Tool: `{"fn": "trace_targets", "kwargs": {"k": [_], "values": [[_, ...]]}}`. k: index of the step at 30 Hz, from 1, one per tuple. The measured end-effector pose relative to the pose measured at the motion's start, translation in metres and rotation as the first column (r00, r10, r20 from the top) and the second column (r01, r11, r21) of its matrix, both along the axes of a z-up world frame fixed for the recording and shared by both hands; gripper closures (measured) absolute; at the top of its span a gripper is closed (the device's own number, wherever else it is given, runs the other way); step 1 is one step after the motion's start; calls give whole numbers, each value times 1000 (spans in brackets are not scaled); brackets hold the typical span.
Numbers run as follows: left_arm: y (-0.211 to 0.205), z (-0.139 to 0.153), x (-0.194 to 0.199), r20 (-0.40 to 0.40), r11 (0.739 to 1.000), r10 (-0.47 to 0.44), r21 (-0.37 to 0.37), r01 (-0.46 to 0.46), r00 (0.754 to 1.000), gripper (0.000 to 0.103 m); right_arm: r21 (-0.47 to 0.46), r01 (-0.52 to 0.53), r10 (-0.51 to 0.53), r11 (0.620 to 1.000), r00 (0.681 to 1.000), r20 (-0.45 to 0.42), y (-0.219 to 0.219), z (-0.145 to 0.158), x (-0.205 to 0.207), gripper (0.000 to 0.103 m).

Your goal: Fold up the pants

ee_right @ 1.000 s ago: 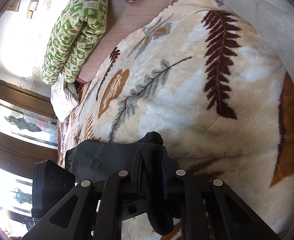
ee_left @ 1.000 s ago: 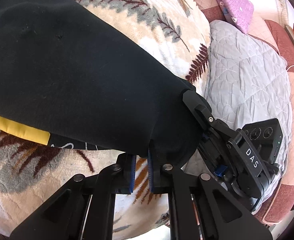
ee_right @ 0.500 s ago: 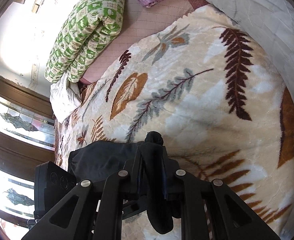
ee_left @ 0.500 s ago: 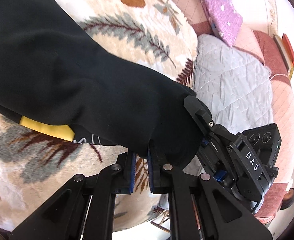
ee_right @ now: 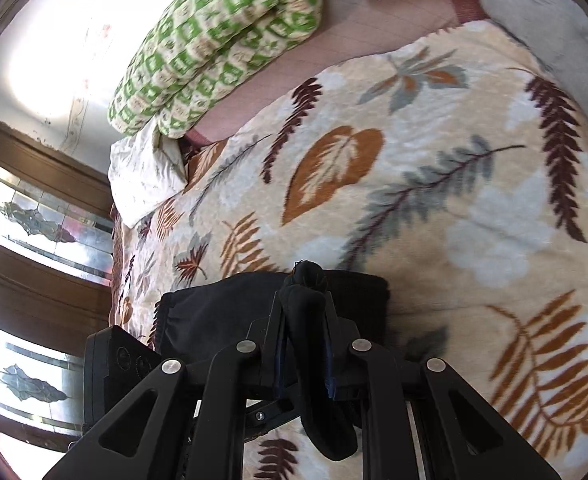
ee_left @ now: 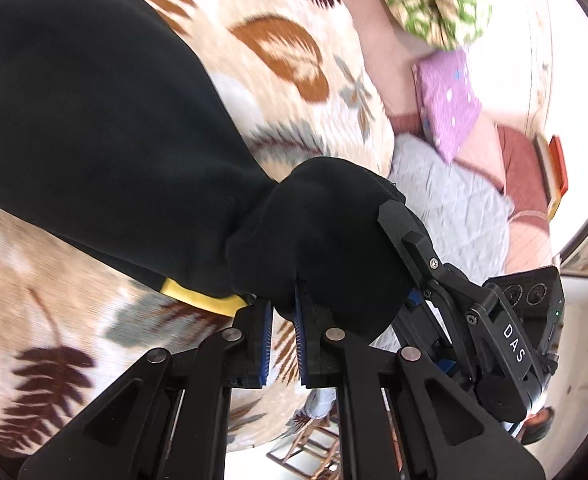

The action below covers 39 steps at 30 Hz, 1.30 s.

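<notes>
Black pants [ee_left: 94, 120] with a yellow tag [ee_left: 198, 298] stretch from the upper left of the left wrist view to a bunched end at the centre. My left gripper [ee_left: 283, 312] is shut on the lower edge of that bunch, blue pads close together. Just right of it, my right gripper [ee_left: 408, 240] bites the same bunch. In the right wrist view, my right gripper [ee_right: 305, 320] is shut on a thick roll of the black fabric that hangs down between its fingers. The rest of the pants [ee_right: 214, 312] lies on the leaf-patterned blanket [ee_right: 434, 200] behind.
A green patterned quilt [ee_right: 222, 40] lies rolled at the far side of the bed, with a purple pillow [ee_left: 450, 100] and a grey quilted cover [ee_left: 462, 208] near it. Dark wooden glass doors [ee_right: 34, 240] stand left. A person's head [ee_left: 538, 424] shows low right.
Both grippers have risen and swept across the blanket with the pants' end in their grip. The fabric has bunched tighter at the fingers, and the green quilt has come into the left view.
</notes>
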<state>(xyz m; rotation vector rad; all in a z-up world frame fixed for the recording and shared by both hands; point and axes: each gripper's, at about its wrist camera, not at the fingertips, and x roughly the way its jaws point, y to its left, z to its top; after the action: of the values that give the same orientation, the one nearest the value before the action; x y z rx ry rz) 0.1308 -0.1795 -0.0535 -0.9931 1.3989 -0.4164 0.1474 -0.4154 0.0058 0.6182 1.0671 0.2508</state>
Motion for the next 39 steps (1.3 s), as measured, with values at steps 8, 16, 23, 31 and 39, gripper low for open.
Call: {"fn": "trace_targets", "kwargs": {"k": [8, 16, 23, 31, 39], "values": [[82, -5, 9, -21, 994, 106, -14, -106, 994, 95, -4, -81, 81, 997, 997, -17, 90, -1, 30, 89], [168, -25, 13, -73, 978, 205, -32, -208, 976, 95, 15, -159, 159, 987, 985, -58, 191, -21, 58, 89], [235, -35, 18, -88, 960, 275, -32, -278, 957, 95, 25, -193, 194, 981, 977, -90, 262, -37, 75, 88], [298, -47, 25, -86, 940, 340, 30, -339, 937, 95, 11, -187, 187, 982, 974, -131, 309, -57, 93, 85], [304, -54, 26, -98, 958, 286, 7, -287, 953, 95, 49, -232, 237, 971, 963, -132, 345, -66, 93, 87]]}}
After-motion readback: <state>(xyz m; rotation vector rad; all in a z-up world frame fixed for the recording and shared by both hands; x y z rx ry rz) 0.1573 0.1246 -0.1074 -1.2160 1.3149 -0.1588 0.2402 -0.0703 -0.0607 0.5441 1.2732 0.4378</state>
